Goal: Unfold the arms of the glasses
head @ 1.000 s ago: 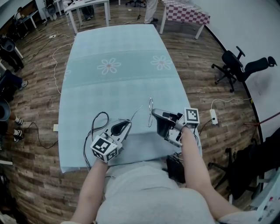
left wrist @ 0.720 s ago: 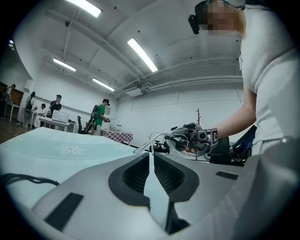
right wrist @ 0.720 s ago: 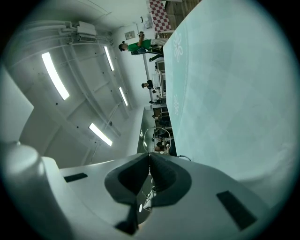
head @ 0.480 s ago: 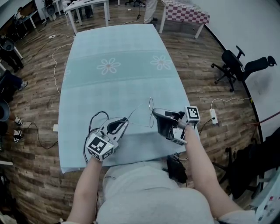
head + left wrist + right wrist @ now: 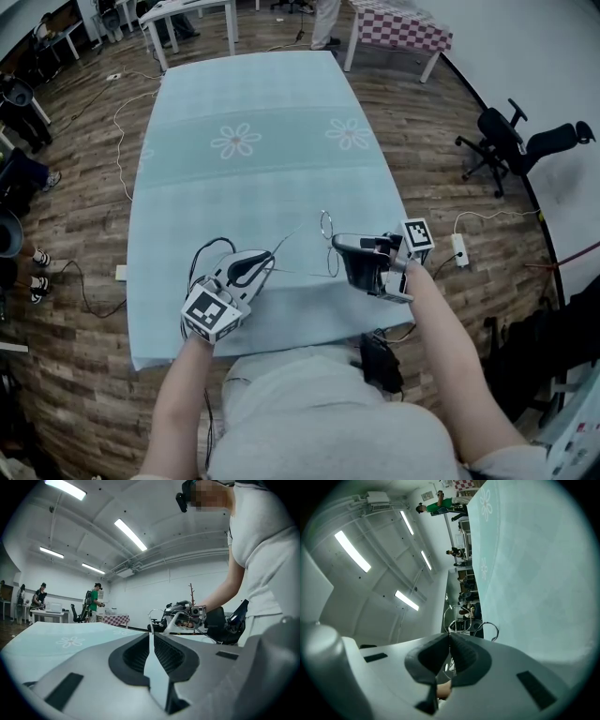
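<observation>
**Head view.** Thin wire-rimmed glasses (image 5: 325, 225) are held just above the near part of the cloth-covered surface (image 5: 244, 178), between the two grippers. The left gripper (image 5: 272, 255) points toward 2 o'clock. Its jaws are clenched on the end of one thin arm, which runs on toward 2 o'clock to the rims. The right gripper (image 5: 335, 247) points toward 9 o'clock, its jaws clenched on the wire frame, with one rim showing at 12 o'clock from the tips. **Left gripper view.** The jaws of the left gripper (image 5: 151, 634) are pressed together. The glasses (image 5: 151, 619) lie directly beyond the tips at 12 o'clock, and the right gripper (image 5: 182, 617) is just behind them. **Right gripper view.** The jaws of the right gripper (image 5: 449, 635) are closed on the wire, with a rim of the glasses (image 5: 452, 618) at 12 o'clock. **Arms.** The left forearm (image 5: 187, 394) and right forearm (image 5: 448, 347) enter from 6 o'clock. The left marker cube (image 5: 211, 314) faces upward, and the right marker cube (image 5: 418, 234) sits at 3 o'clock from its jaws.
</observation>
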